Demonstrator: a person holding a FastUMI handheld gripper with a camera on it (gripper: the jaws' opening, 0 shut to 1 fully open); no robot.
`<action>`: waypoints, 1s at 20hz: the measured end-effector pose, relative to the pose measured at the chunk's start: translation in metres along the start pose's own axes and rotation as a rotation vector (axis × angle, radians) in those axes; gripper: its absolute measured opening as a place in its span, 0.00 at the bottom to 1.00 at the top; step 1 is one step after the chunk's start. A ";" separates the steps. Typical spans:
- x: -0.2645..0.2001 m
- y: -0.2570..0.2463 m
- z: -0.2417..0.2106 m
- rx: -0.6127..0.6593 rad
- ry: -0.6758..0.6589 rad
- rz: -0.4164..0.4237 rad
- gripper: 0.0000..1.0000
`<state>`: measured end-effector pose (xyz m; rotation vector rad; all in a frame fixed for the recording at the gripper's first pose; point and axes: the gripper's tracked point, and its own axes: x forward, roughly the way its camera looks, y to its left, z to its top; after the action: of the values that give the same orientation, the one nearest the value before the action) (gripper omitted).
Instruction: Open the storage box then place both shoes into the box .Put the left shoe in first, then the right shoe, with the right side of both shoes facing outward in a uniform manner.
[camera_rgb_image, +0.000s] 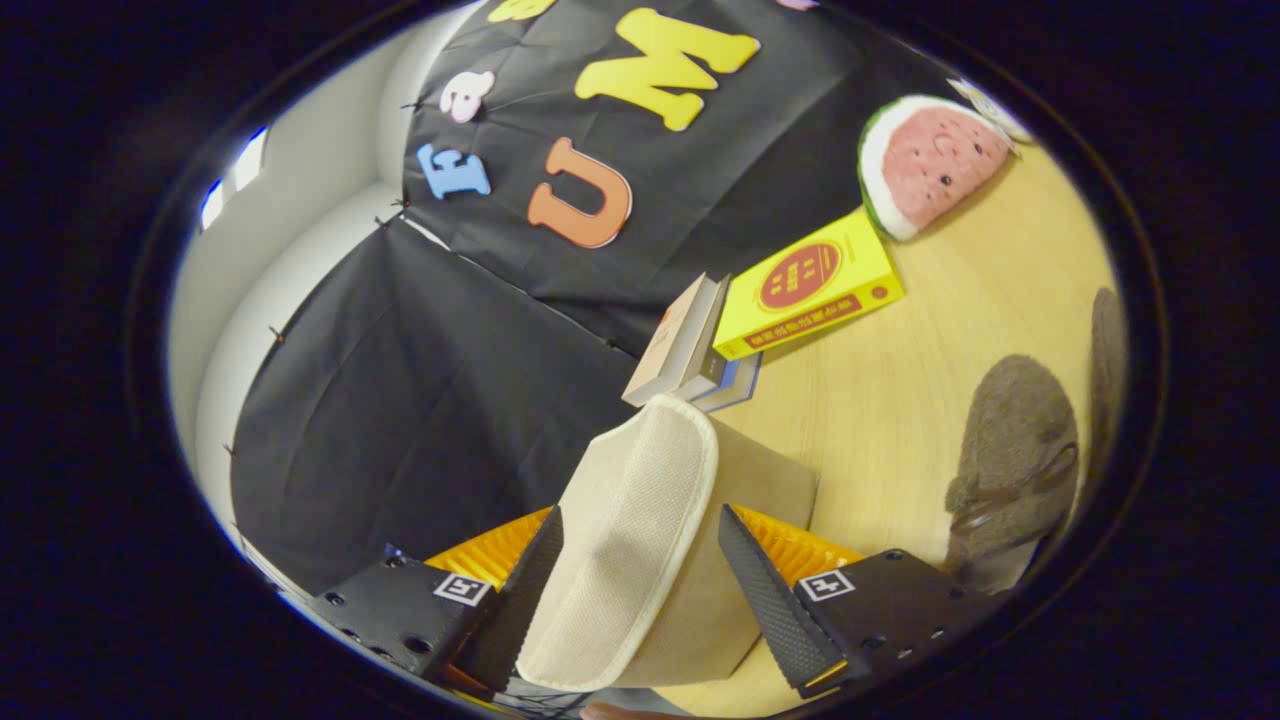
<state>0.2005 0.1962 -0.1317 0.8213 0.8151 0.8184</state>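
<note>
Now the gripper is clamped on the storage box lid; swing it fully back w/o slipping, clear of books, before fetching brown shoe.

The storage box was beige fabric; its lid, between the gripper fingers, showed a woven cream texture with pale piping. The shoe was fuzzy brown. The table was light wood. One book was yellow with a red emblem. The watermelon plush was pink, white-rimmed, green-edged.
</note>
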 end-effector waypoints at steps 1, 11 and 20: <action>0.004 -0.004 0.002 0.029 0.017 0.009 0.95; 0.004 0.005 0.002 0.131 0.103 0.102 0.45; -0.010 0.083 0.024 0.049 0.069 0.118 0.02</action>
<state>0.1931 0.2167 -0.0475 0.8953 0.8567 0.9388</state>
